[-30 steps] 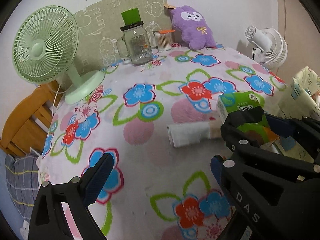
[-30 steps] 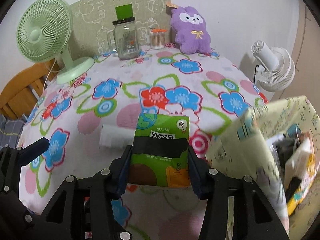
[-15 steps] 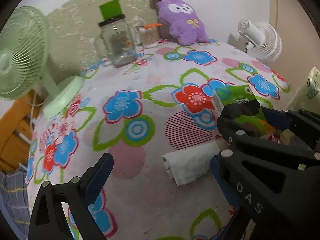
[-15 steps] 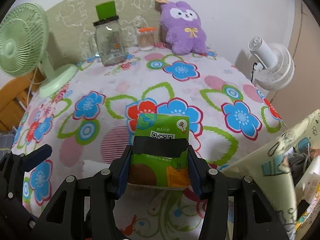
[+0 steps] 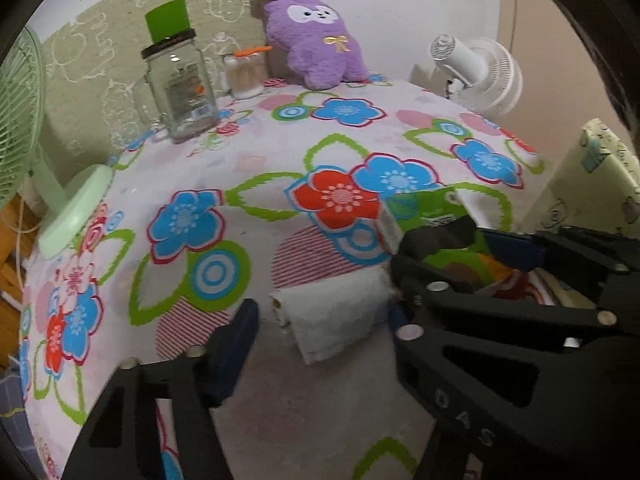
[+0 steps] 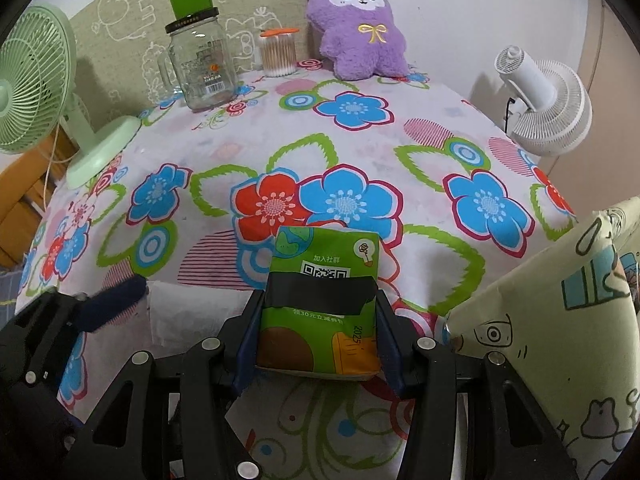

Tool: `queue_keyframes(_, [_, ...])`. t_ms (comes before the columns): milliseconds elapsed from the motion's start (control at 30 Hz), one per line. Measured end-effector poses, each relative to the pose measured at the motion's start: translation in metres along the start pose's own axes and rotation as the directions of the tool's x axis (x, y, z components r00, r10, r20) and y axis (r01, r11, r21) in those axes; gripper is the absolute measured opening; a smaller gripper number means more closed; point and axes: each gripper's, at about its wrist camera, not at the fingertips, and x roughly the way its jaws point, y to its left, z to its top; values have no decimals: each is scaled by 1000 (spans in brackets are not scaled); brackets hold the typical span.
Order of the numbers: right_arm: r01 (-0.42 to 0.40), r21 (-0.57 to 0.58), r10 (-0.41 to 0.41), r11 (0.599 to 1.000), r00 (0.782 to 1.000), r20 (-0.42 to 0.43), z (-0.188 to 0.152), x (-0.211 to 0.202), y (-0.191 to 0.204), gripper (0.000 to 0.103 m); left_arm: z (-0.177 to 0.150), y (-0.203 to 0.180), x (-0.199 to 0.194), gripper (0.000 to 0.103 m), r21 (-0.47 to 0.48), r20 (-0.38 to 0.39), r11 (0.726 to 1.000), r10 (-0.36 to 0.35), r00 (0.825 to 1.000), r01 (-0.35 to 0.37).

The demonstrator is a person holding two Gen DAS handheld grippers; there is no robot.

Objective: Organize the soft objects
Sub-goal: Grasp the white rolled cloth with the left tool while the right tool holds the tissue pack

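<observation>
Towel roll lies between closing left jaws (untouched yet), right jaws pinching green tissue pack.

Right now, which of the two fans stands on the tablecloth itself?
The green fan at the left: its round base sits on the floral tablecloth. The white fan stands off the table's right edge, turned away.

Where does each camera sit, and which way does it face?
Left wrist: on the left gripper, looking down at a white roll between its closing jaws.
Right wrist: on the right gripper, clamping a green tissue pack.
Shared: the floral tablecloth, purple plush, roll, pack and both grippers.
</observation>
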Motion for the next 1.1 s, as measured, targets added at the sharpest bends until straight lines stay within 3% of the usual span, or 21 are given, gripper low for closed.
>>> queue_keyframes(467, [-33, -31, 33, 999, 999, -10, -4, -6, 5, 54, -7, -1, -11, 34, -20, 3, 1000, 17, 1000, -17])
queue_keyframes(533, [-38, -36, 38, 999, 999, -11, -5, -8, 7, 54, -9, -1, -13, 17, -22, 0, 999, 30, 1000, -30])
queue_keyframes(1100, [-90, -98, 90, 991, 996, -7, -26, -33, 22, 54, -35, -5, -45, 15, -90, 13, 994, 64, 998, -63])
